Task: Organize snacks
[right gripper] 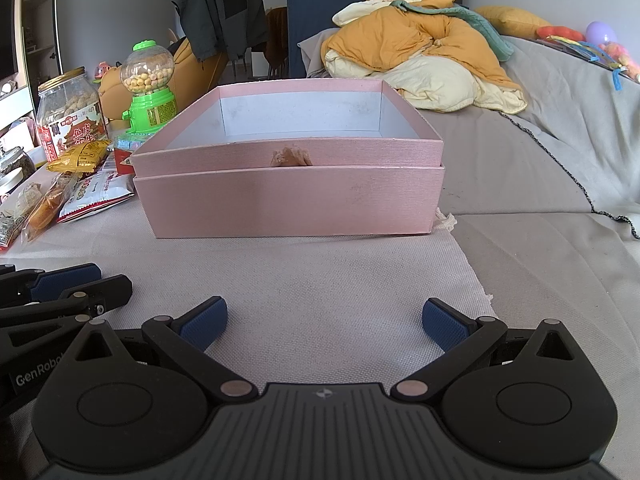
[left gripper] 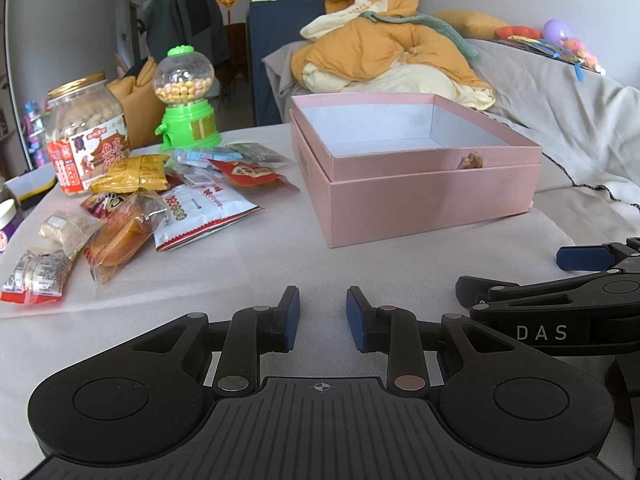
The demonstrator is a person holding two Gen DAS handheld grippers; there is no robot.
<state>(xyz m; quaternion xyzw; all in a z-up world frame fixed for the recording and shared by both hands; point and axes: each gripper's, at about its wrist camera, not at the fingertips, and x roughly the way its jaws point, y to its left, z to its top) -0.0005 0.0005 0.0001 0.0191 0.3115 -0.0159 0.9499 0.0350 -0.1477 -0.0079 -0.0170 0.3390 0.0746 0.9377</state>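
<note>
Grey sofa [right gripper: 560, 152] fills the background right, with a heap of orange and cream bedding [left gripper: 384, 56] piled on it. In front, a table under a pale cloth [left gripper: 280, 256].

Pink box [right gripper: 288, 200] sits open on the cloth, right of centre in the left wrist view, dead ahead in the right wrist view. It rests in its own lid or a second tray, I cannot tell which. White inside, nothing seen in it; a small brown scrap [right gripper: 291, 157] sticks to the front wall.

Snacks all lie left of the box, outside it. At the back stand a peanut jar [left gripper: 86, 132] with a gold lid and a green gumball dispenser [left gripper: 186, 100], upright, side by side. Nearer, loose packets overlap in a pile: white-and-red bag [left gripper: 200, 212] closest to the box, yellow packet [left gripper: 132, 174], red packet [left gripper: 244, 172], clear-wrapped cake [left gripper: 120, 240], and small wrapped bars [left gripper: 36, 276] at the far left edge.

Left gripper [left gripper: 323, 318] hangs low over bare cloth, jaws narrow with a small gap, nothing between the blue pads. Right gripper [right gripper: 325, 322] is just beside it to the right, jaws wide apart, empty, aimed at the box front. Both are well short of the box and snacks.
</note>
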